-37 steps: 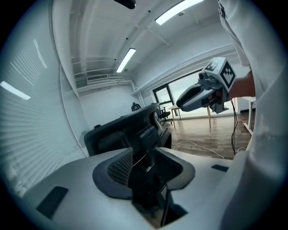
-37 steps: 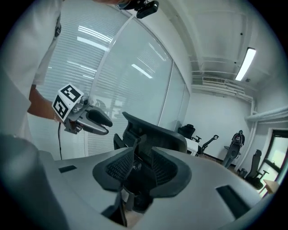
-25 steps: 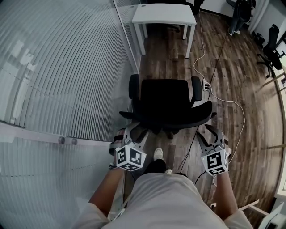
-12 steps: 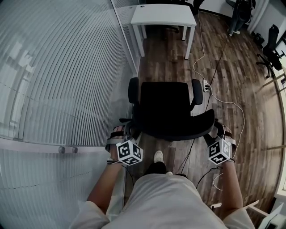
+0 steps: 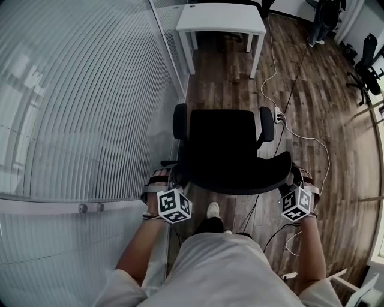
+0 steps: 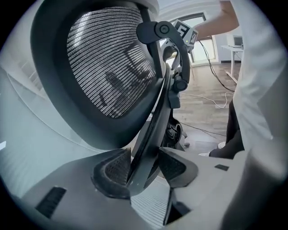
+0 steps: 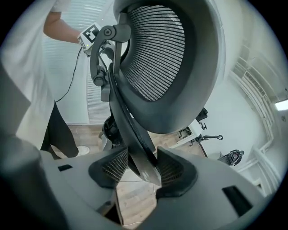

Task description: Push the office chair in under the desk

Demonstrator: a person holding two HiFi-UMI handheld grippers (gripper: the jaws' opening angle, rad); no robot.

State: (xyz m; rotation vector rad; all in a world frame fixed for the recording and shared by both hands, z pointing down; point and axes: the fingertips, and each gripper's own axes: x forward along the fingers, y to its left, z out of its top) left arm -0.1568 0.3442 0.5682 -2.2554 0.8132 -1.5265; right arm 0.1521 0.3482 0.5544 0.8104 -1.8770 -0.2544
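The office chair (image 5: 223, 141) stands on the wood floor (image 5: 312, 90) with its seat turned toward the white table (image 5: 222, 17). It is well apart from the table and not yet under it, and bare floor lies between them. A ribbed glass wall (image 5: 78, 108) runs along the floor's left edge, close to the chair's left armrest (image 5: 179, 122). A power strip (image 5: 277, 114) lies just beside the right armrest (image 5: 266, 124).

The backrest (image 5: 240, 180) faces the person. The left gripper (image 5: 168, 178) sits at the backrest's left rim. Its fingers (image 6: 116, 168) have just been opening and stand wide, with the rim between them and not clamped. The right gripper (image 5: 295, 178) is at the right rim. Its fingers (image 7: 174, 173) have just eased inward and their pads press on the rim.
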